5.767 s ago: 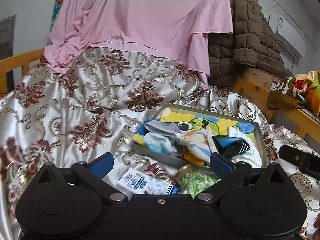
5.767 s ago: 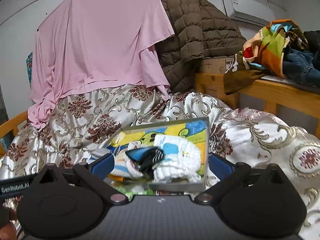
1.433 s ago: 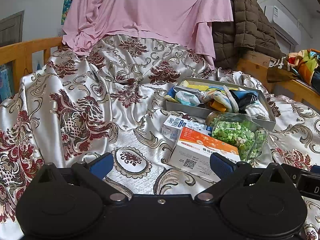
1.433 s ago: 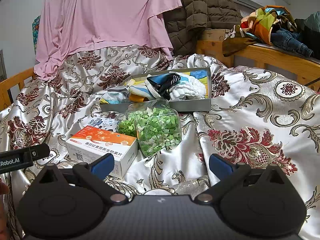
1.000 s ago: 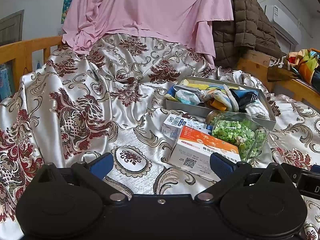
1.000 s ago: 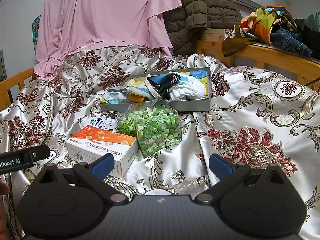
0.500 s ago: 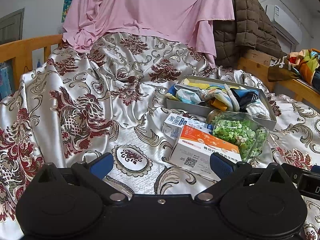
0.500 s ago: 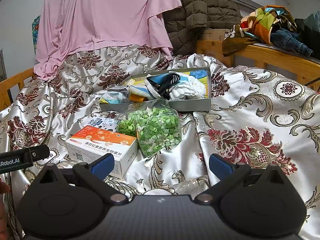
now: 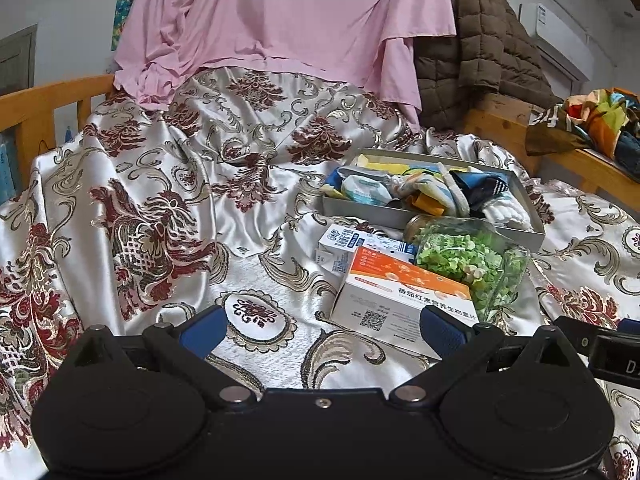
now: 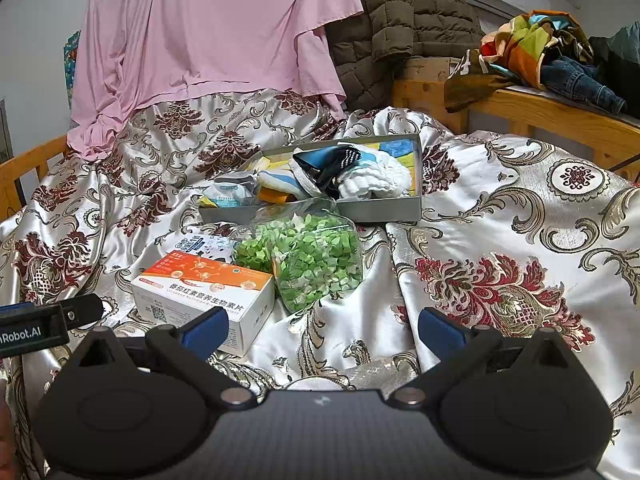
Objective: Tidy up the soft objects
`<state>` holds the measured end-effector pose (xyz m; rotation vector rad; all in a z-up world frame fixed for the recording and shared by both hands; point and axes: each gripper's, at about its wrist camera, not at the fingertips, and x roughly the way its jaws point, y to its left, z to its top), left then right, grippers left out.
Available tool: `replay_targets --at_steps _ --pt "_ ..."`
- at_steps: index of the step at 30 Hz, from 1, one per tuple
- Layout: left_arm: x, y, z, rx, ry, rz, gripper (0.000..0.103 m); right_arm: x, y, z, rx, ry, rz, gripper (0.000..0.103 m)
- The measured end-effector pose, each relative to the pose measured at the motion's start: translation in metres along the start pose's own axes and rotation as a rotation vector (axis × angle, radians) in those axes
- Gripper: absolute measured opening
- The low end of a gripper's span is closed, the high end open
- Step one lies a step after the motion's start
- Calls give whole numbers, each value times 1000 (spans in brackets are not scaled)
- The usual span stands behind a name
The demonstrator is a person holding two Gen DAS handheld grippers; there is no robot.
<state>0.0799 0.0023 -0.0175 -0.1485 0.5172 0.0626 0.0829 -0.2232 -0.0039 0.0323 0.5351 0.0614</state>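
Observation:
A shallow grey box (image 9: 516,233) (image 10: 380,210) sits on the satin bedspread, filled with soft items: a white cloth (image 10: 374,180), a dark blue striped sock (image 10: 326,160), a pale packet (image 9: 366,194) and colourful socks. My left gripper (image 9: 320,326) is open and empty, low over the bedspread, well short of the box. My right gripper (image 10: 322,326) is open and empty, also held back from the box. Each gripper's body shows at the edge of the other's view.
In front of the grey box lie a clear bag of green pieces (image 10: 308,258), an orange-and-white carton (image 9: 404,292) (image 10: 204,292) and a small blue-and-white carton (image 9: 344,246). A pink sheet and a brown quilted coat hang behind. Wooden bed rails stand left and right.
Since 5.8 s ago both grippers have pulled back from the grey box, bringing the cartons and the green bag into view. Over the last second almost nothing has moved.

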Motion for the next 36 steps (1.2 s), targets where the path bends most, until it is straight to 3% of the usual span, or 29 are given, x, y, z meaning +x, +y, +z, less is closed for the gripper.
replay_targets --at_steps 36 --pt "0 -2 -1 3 10 -19 102 0 0 1 0 2 0 103"
